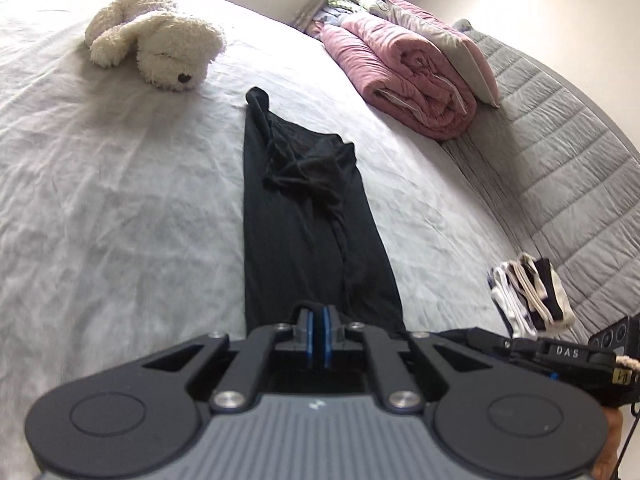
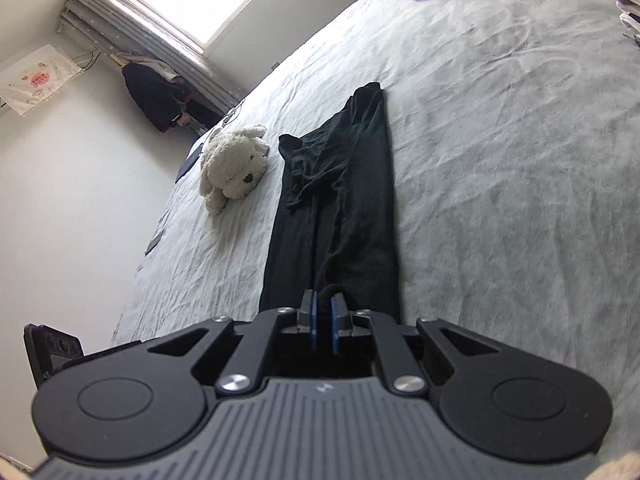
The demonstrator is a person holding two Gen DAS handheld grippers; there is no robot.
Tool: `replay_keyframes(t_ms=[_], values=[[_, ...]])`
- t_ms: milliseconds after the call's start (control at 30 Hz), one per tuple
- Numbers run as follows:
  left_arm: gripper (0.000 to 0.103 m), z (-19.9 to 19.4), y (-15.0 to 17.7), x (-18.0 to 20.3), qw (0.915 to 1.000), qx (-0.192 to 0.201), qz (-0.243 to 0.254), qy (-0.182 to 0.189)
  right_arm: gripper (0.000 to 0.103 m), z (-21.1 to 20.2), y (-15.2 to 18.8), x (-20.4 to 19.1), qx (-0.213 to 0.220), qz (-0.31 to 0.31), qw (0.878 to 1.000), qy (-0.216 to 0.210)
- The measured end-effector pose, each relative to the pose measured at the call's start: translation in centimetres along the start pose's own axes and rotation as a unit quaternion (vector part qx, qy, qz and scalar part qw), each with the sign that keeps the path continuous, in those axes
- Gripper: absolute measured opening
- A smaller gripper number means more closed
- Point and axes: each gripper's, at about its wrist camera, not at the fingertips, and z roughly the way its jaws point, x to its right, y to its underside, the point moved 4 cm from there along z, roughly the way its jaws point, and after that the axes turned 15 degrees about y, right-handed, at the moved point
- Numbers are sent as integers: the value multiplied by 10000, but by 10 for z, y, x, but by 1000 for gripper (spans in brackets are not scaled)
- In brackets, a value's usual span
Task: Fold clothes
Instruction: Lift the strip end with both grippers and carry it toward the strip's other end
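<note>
A long black garment (image 1: 304,220) lies stretched lengthwise on the white bed sheet (image 1: 100,200), its far part folded back on itself in a crumpled layer. My left gripper (image 1: 319,316) sits at the near end, blue pads pressed together on the cloth's edge. In the right wrist view the same garment (image 2: 340,208) runs away from my right gripper (image 2: 323,304), which is shut with a bulge of black cloth between its pads. The two grippers hold the near end side by side. The other gripper's body (image 1: 560,354) shows at the lower right.
A white plush dog (image 1: 160,46) lies left of the garment's far end. A rolled pink quilt (image 1: 404,76) and a pillow (image 1: 460,52) rest against the grey quilted headboard (image 1: 560,160). A small stack of folded clothes (image 1: 528,296) sits at the right.
</note>
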Motion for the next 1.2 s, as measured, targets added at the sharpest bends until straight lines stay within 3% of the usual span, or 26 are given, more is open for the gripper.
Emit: replay_keyframes(t_ms=[667, 867, 1200], values=[[5, 70, -72, -36, 9985, 281, -447, -126, 9, 76, -79, -11, -10, -238, 9995, 222], [5, 89, -87, -52, 9983, 209, -481, -253, 9, 96, -99, -11, -5, -242, 9994, 242], [5, 103, -129, -58, 9971, 446, -612, 3, 9, 120, -136, -13, 123, -293, 9992, 225]])
